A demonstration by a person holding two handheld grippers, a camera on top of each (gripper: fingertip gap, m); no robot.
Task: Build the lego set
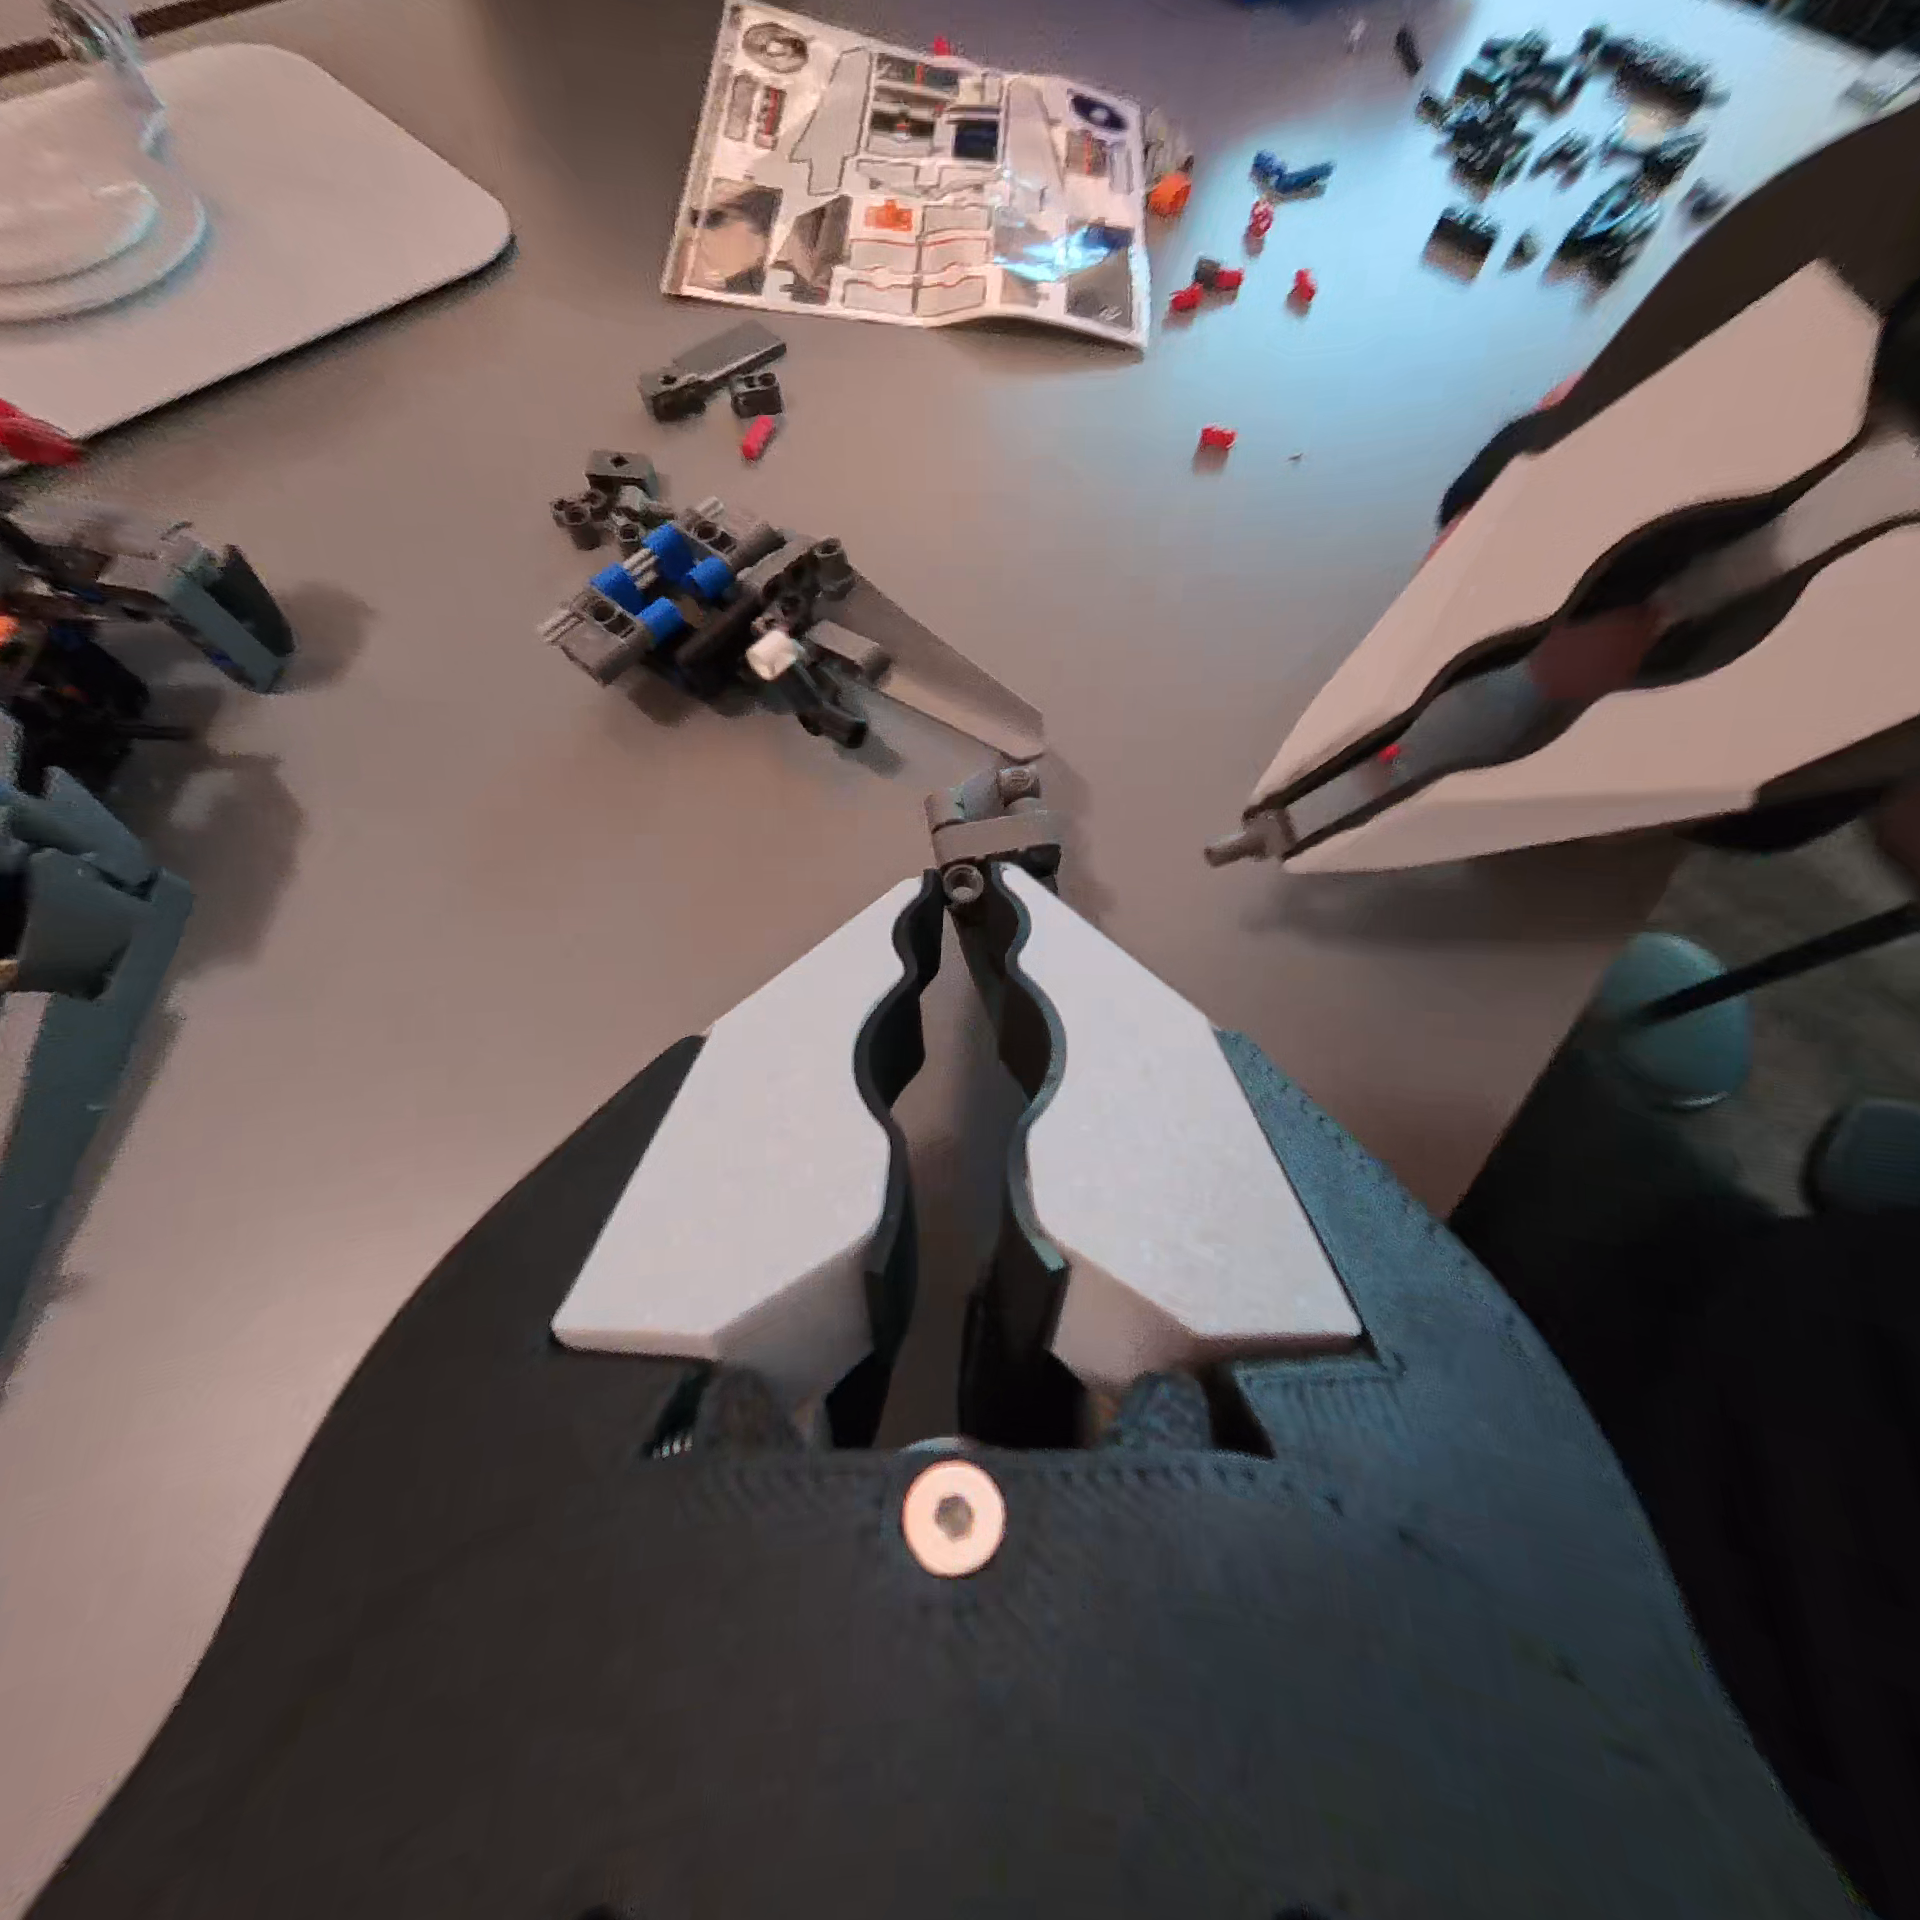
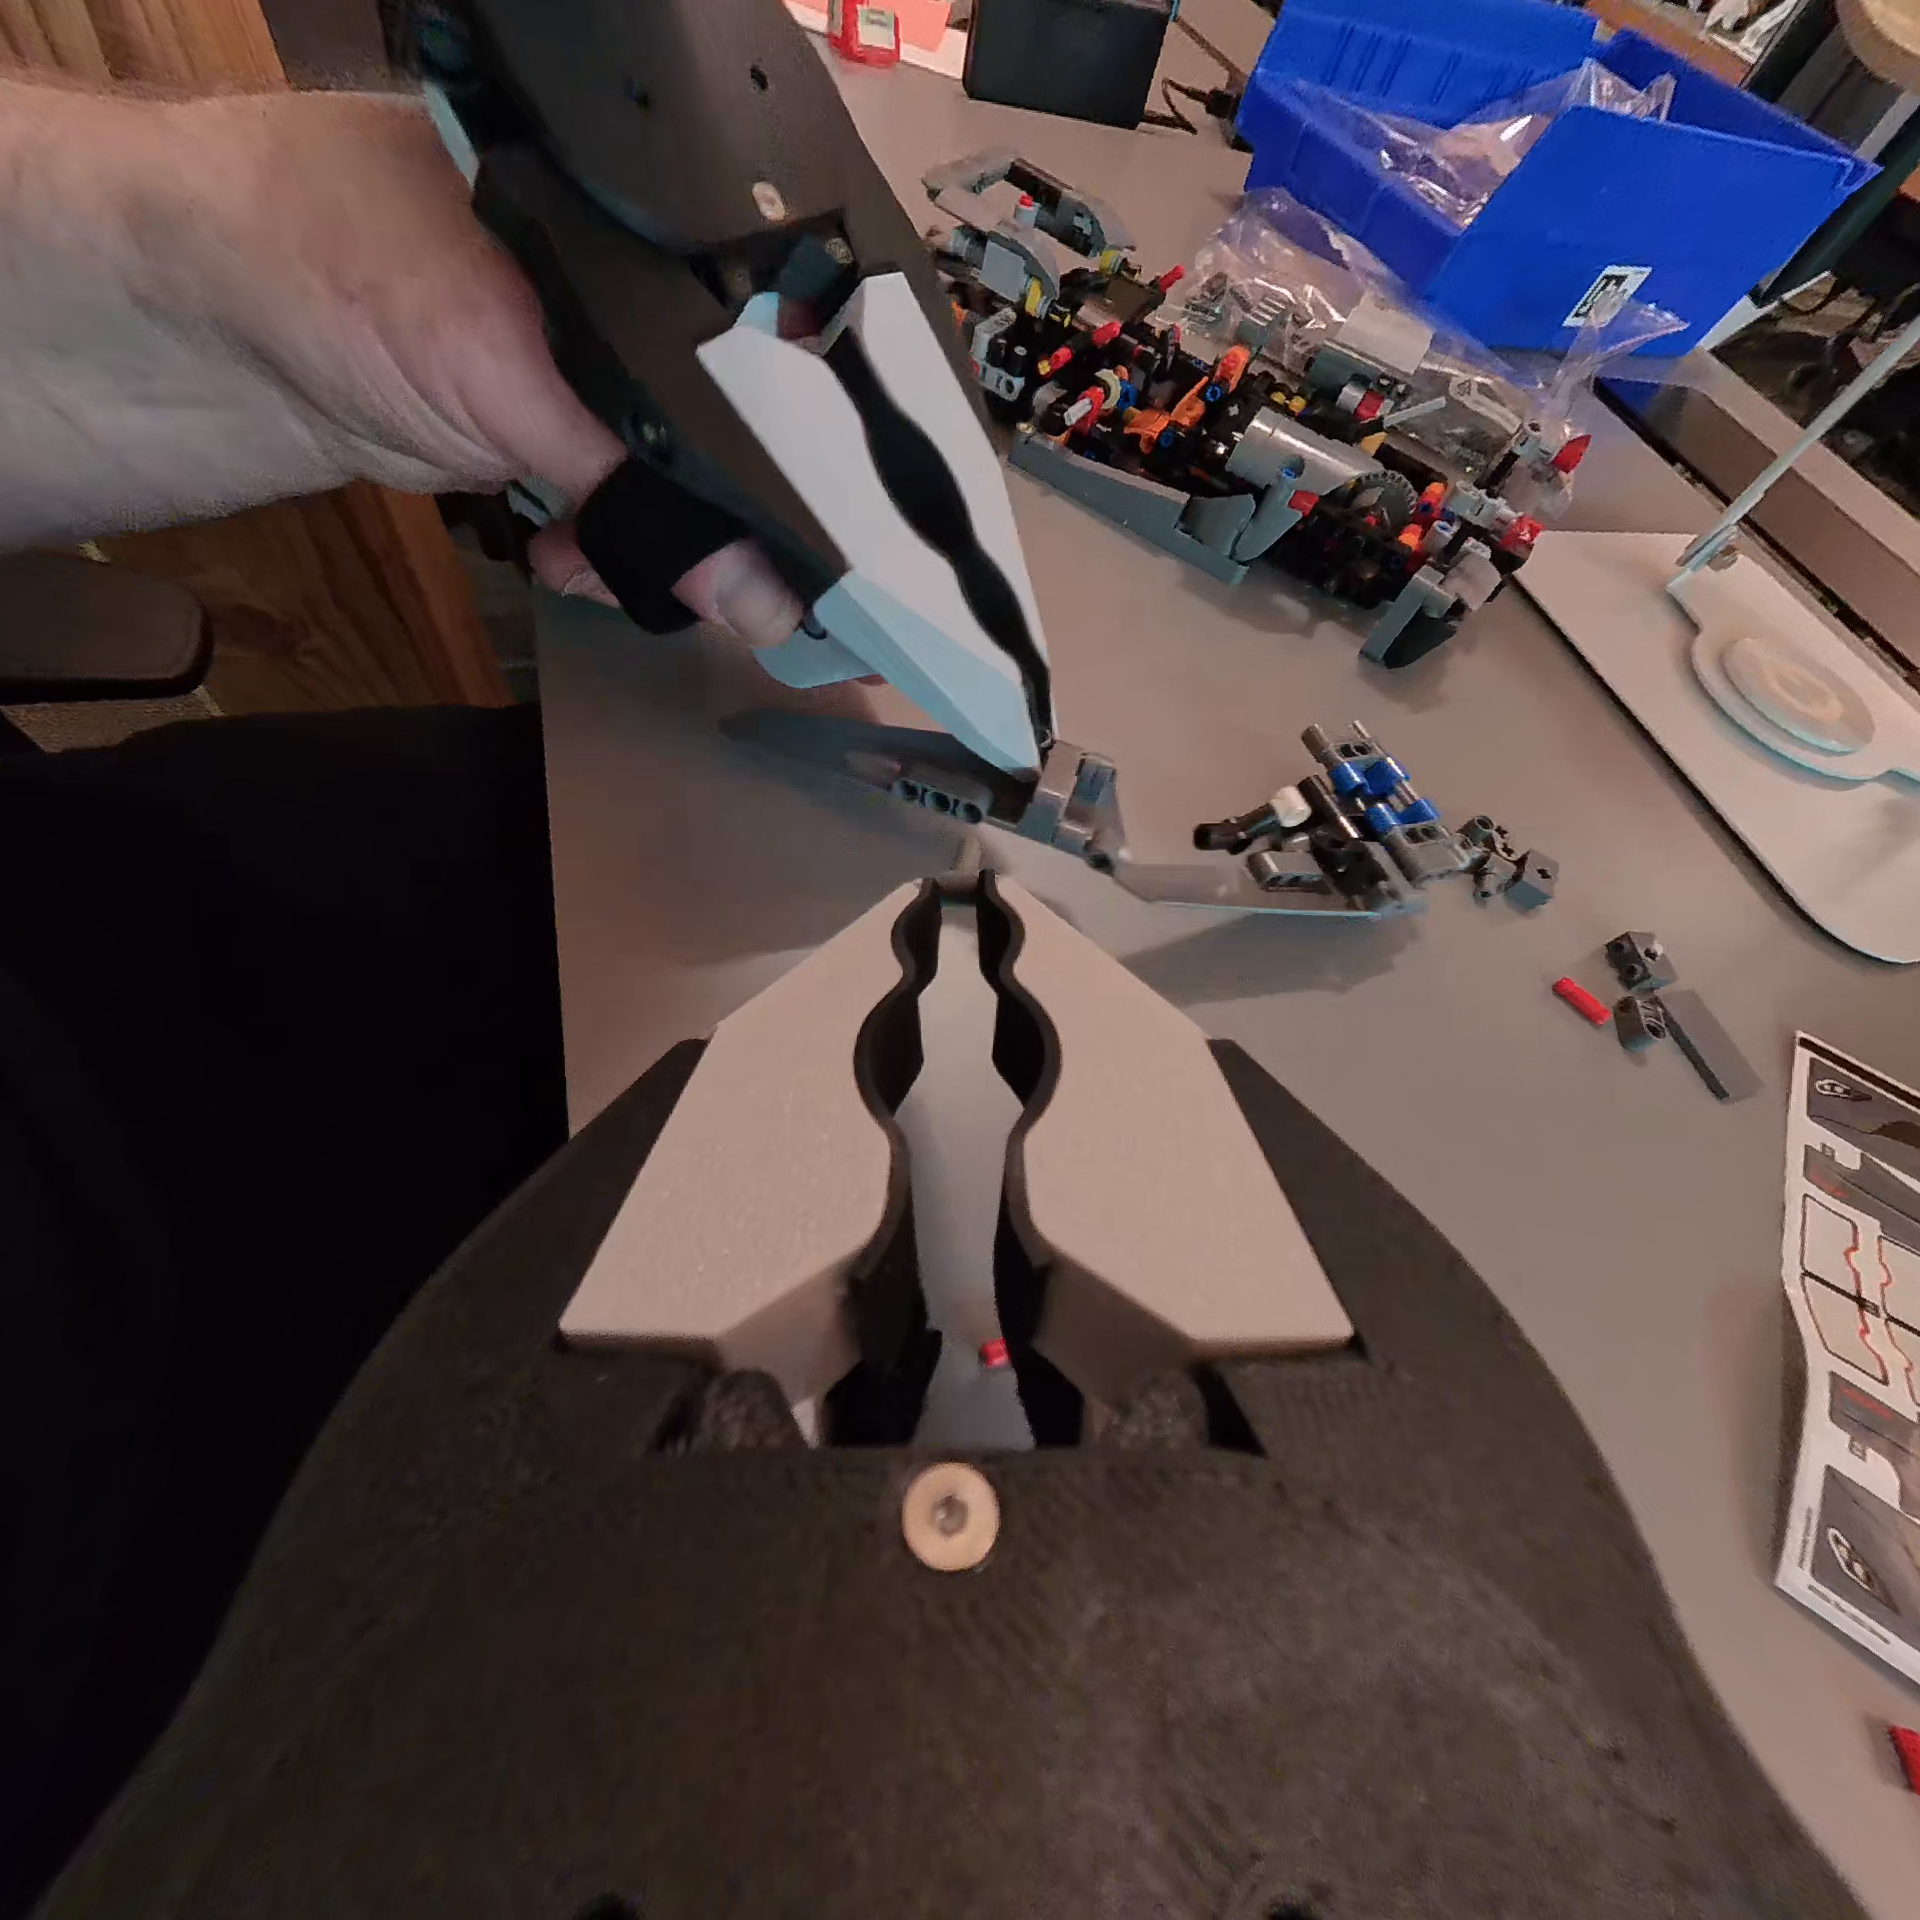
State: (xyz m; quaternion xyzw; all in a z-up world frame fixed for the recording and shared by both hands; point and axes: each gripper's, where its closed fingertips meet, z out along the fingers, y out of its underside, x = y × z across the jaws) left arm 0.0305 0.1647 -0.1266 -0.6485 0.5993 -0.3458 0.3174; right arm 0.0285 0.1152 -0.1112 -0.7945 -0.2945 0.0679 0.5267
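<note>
My left gripper (image 1: 966,888) is shut on a dark beam with a grey connector (image 1: 992,821) at its end, low over the grey table. The right wrist view also shows this gripper (image 2: 1039,743) and the connector (image 2: 1075,800). The connector sits at the tip of a grey wing panel (image 1: 935,665) of a sub-assembly with blue pieces (image 1: 675,603); I cannot tell if they are joined. My right gripper (image 2: 961,883) is shut on a small grey pin (image 2: 968,857). Its tips (image 1: 1262,836) point at the connector from the right, a short gap away.
A large part-built model (image 2: 1247,436) stands behind the sub-assembly. An instruction sheet (image 1: 914,177), loose red pieces (image 1: 1216,281), black pieces (image 1: 1558,135) and small grey parts (image 1: 717,374) lie on the table. A white mat (image 1: 260,229), a blue bin (image 2: 1558,156) and a plastic bag (image 2: 1351,291) are farther off. Some 6 cm of space lies between my two pairs of fingers. The large part-built model (image 2: 1247,436) sits 15 cm or so from the ends of my left fingers.
</note>
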